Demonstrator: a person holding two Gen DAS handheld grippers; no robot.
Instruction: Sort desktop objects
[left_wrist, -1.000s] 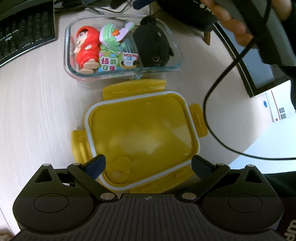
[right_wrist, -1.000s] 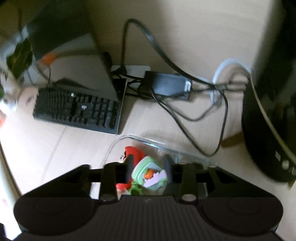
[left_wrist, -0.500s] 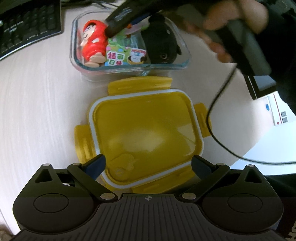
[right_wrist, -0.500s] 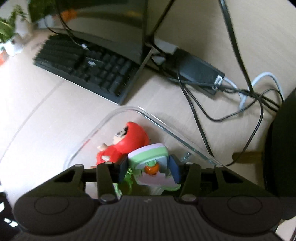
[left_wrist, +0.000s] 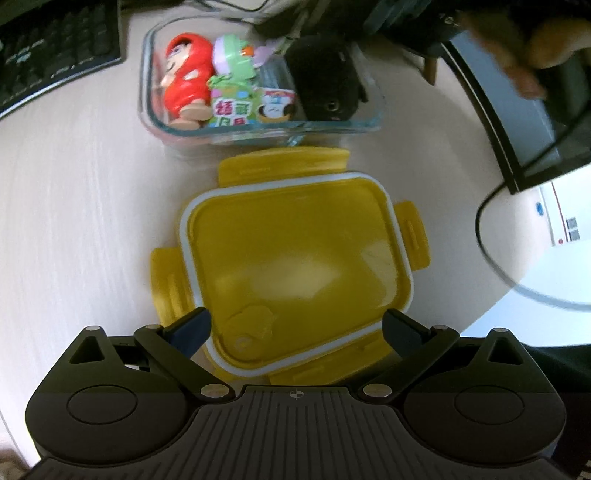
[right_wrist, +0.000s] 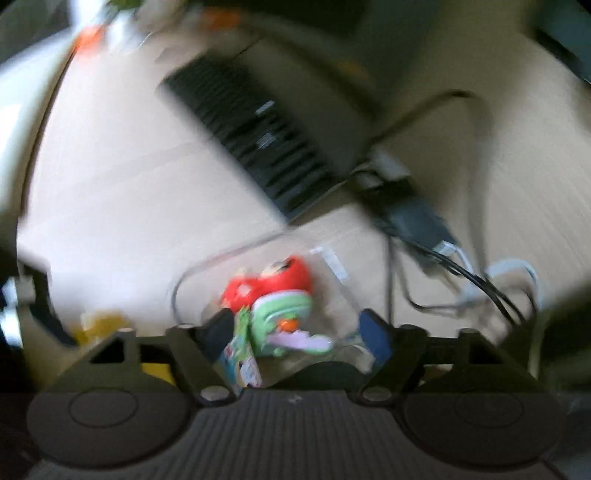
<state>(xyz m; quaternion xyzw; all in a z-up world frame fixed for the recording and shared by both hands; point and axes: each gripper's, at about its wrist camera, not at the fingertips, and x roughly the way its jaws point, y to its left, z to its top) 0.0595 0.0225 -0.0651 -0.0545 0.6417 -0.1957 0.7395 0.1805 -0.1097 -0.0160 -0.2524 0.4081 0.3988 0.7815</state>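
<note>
A clear glass container (left_wrist: 155, 122) holds a red figurine (left_wrist: 184, 81), a green and purple toy (left_wrist: 236, 62), a printed packet (left_wrist: 255, 109) and a black plush (left_wrist: 325, 85). A yellow lid (left_wrist: 295, 266) lies upside down on the desk in front of it. My left gripper (left_wrist: 295, 328) is open, its fingers either side of the lid's near edge. My right gripper (right_wrist: 299, 332) is open above the container, with the green toy (right_wrist: 284, 317) lying loose between its fingers beside the red figurine (right_wrist: 269, 284). The right view is blurred.
A black keyboard (left_wrist: 48, 55) lies at the far left. A monitor base (left_wrist: 517, 122) and a black cable (left_wrist: 491, 258) are at the right. A power brick (right_wrist: 417, 221) and several cables (right_wrist: 480, 288) lie behind the container.
My right gripper has opened and let go of the green toy, which now rests in the container. It is pulling back fast. My left gripper has edged closer to the lid.
</note>
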